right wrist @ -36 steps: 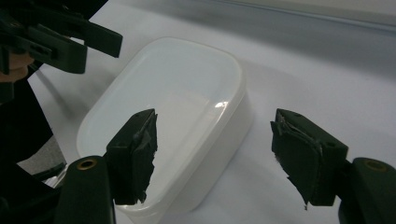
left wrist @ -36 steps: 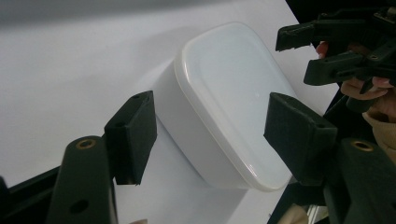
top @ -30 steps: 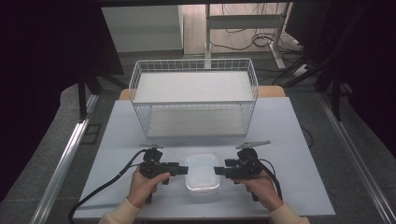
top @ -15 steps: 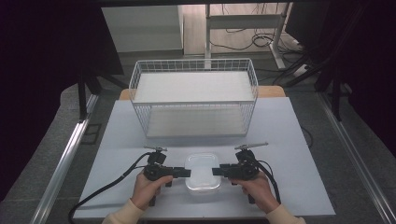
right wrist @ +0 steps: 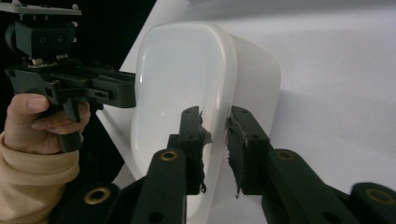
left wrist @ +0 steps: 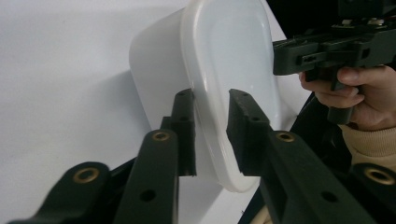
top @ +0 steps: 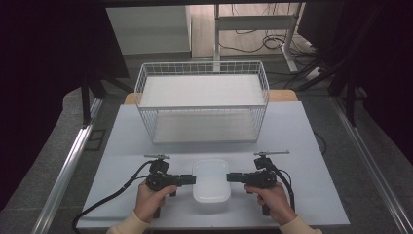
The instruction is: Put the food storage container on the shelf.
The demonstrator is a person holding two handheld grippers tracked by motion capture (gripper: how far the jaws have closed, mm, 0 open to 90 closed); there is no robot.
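1. Container [top: 211, 180], a white plastic tub with rounded corners, sits on the desk [top: 302, 146] near the front edge, right between the two grippers.
2. Left gripper [top: 191, 179] comes in from the tub's left side, held by the person's left hand [top: 150, 200]. In the left gripper view the jaws straddle the tub's rim [left wrist: 212, 116], one pad outside the wall and one over the inside, with a bit of a gap on the inner side, so it's parted around the rim, not clamped as far as one can tell.
3. Right gripper [top: 231, 177] mirrors it on the tub's right side, in the right hand [top: 275, 202]. In the right gripper view its jaws also sit either side of the rim [right wrist: 215, 126], slightly apart and not visibly squeezing.
4. Each gripper view catches the opposite gripper at the far rim of the tub.
5. Wire basket [top: 202, 105], white, stands farther back on the desk, well apart from the tub.
6. Black cables [top: 112, 197] trail off the grippers across the desk.
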